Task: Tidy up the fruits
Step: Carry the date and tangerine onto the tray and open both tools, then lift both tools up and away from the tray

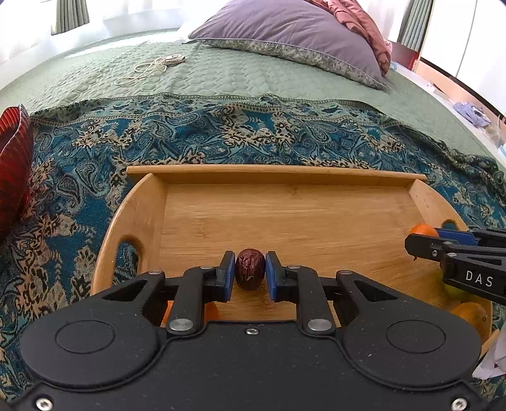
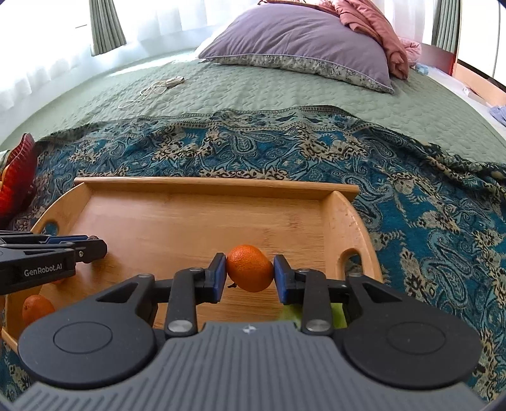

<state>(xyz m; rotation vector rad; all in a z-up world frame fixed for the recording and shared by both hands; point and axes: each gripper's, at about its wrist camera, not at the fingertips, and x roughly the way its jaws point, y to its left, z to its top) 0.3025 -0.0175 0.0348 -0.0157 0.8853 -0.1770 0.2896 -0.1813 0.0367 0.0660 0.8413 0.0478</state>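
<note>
A wooden tray (image 1: 284,218) with cut-out handles lies on a blue paisley cloth (image 1: 95,151). My left gripper (image 1: 249,274) is shut on a wrinkled dark red date (image 1: 249,268) just above the tray's near side. My right gripper (image 2: 249,273) is shut on an orange mandarin (image 2: 249,267) over the tray (image 2: 189,221) near its right end; it also shows at the right in the left wrist view (image 1: 423,245). Another mandarin (image 2: 36,308) lies at the tray's near left, and a green fruit (image 2: 289,316) sits partly hidden under the right gripper.
A red ribbed bowl (image 1: 12,164) stands left of the tray. The cloth lies on a green quilted bedspread (image 1: 221,72) with a purple pillow (image 1: 291,34), a pink garment (image 2: 376,28) and a coiled cord (image 1: 155,64) farther back.
</note>
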